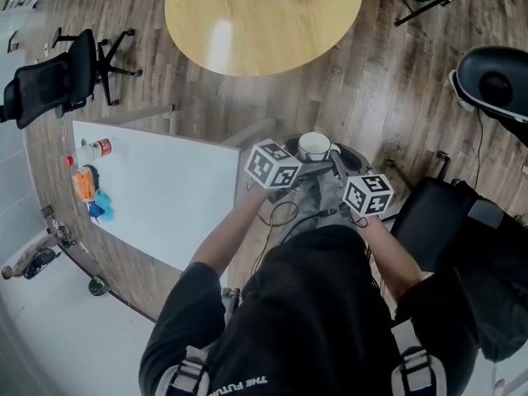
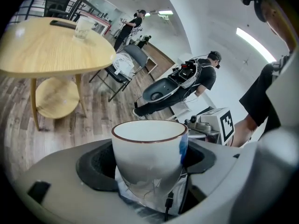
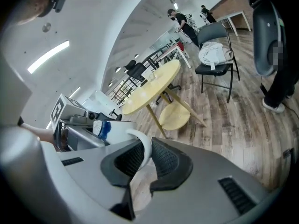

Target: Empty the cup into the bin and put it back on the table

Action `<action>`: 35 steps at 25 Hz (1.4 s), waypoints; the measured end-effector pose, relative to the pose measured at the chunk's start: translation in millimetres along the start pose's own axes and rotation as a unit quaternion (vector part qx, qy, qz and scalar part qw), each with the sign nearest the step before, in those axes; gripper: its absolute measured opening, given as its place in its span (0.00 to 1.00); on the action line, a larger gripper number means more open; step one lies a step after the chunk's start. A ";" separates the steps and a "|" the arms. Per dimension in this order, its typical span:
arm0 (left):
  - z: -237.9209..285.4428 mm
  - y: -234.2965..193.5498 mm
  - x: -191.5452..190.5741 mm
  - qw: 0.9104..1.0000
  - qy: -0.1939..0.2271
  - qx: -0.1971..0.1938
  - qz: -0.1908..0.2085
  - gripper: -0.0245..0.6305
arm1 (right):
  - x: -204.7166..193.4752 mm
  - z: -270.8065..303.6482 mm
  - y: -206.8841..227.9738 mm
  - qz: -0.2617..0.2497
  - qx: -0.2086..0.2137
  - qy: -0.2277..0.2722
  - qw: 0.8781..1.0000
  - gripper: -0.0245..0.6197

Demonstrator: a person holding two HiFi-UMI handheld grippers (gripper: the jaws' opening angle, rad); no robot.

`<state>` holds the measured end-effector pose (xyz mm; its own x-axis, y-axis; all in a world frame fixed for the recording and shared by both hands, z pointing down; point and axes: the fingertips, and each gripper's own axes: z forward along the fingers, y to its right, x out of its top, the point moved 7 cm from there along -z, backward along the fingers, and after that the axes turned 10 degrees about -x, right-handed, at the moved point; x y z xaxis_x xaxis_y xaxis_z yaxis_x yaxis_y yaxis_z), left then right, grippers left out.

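A white cup (image 1: pixel 314 146) with a brown rim stands upright between my two grippers, above the dark round bin (image 1: pixel 356 157). My left gripper (image 1: pixel 307 166) has its black pads (image 2: pixel 96 164) against both sides of the cup (image 2: pixel 149 148), shut on it. Crumpled clear bin liner (image 2: pixel 140 197) shows under the cup. My right gripper (image 1: pixel 337 163) comes from the right, and its pads (image 3: pixel 170 160) are shut on the cup's curved white handle (image 3: pixel 142 146). The cup body (image 3: pixel 112 127), with a blue mark, lies just beyond that gripper (image 3: pixel 145 161). The inside of the cup looks bare from above.
A white rectangular table (image 1: pixel 165 188) on my left carries a bottle (image 1: pixel 91 149) and small orange and blue items. A round wooden table (image 1: pixel 264 15) with a glass on it stands ahead. Office chairs (image 1: pixel 58 81) and people (image 2: pixel 205 73) are around the room.
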<state>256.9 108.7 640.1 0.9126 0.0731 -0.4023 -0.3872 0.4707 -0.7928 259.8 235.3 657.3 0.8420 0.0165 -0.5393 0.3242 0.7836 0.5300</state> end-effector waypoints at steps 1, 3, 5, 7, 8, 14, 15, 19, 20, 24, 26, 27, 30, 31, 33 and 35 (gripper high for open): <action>-4.7 6.8 5.6 1.000 0.009 0.003 0.017 0.64 | 8.0 -4.6 -4.8 -0.016 0.002 0.013 1.000 0.13; -18.7 25.2 20.6 0.997 0.035 0.015 0.064 0.64 | 29.0 -16.3 -18.4 -0.053 0.013 0.046 0.997 0.13; -37.4 48.3 39.3 0.989 0.069 0.034 0.123 0.64 | 55.7 -30.3 -36.6 -0.094 0.026 0.088 0.991 0.13; -59.9 72.5 56.6 0.975 0.113 0.055 0.185 0.64 | 84.7 -45.2 -59.6 -0.154 0.040 0.138 0.978 0.13; -72.1 84.8 63.5 0.965 0.137 0.065 0.215 0.64 | 98.3 -53.1 -72.7 -0.186 0.047 0.165 0.967 0.13; -136.4 151.9 68.2 0.905 0.237 0.119 0.332 0.64 | 134.1 -99.6 -147.0 -0.302 0.090 0.263 0.912 0.13; -144.4 156.6 63.5 0.901 0.244 0.129 0.335 0.64 | 133.7 -101.4 -156.0 -0.311 0.101 0.266 0.907 0.13; -193.0 161.0 26.5 0.881 0.293 0.205 0.311 0.64 | 121.5 -83.3 -210.3 -0.355 0.184 0.247 0.883 0.13; -209.0 161.7 12.2 0.871 0.316 0.236 0.295 0.64 | 116.7 -75.0 -230.0 -0.372 0.219 0.235 0.871 0.13; -266.6 170.8 -64.6 0.828 0.378 0.342 0.234 0.64 | 71.2 -53.9 -310.6 -0.423 0.336 0.187 0.820 0.13; -298.2 180.4 -115.3 0.803 0.399 0.389 0.210 0.64 | 33.4 -49.9 -358.5 -0.437 0.387 0.161 0.795 0.13; -312.8 186.8 -141.7 0.789 0.409 0.414 0.198 0.64 | 12.8 -49.8 -382.5 -0.444 0.414 0.149 0.780 0.13; -339.3 209.7 -218.2 0.742 0.444 0.476 0.160 0.64 | -47.5 -60.8 -441.9 -0.472 0.482 0.116 0.729 0.13; -344.9 216.9 -241.0 0.727 0.455 0.493 0.147 0.64 | -66.7 -64.0 -456.6 -0.483 0.499 0.106 0.712 0.13; -358.8 228.1 -279.8 0.703 0.468 0.520 0.130 0.64 | -101.0 -66.8 -483.3 -0.502 0.523 0.088 0.683 0.13; -371.7 231.4 -308.4 0.691 0.473 0.532 0.127 0.64 | -127.2 -66.1 -503.3 -0.508 0.538 0.075 0.669 0.13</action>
<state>-163.0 -131.8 410.6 0.1448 -0.0985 -0.9845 0.2551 0.9651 -0.0590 -39.1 -120.0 415.9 -0.0746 -0.0586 -0.9955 0.8866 -0.4608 -0.0393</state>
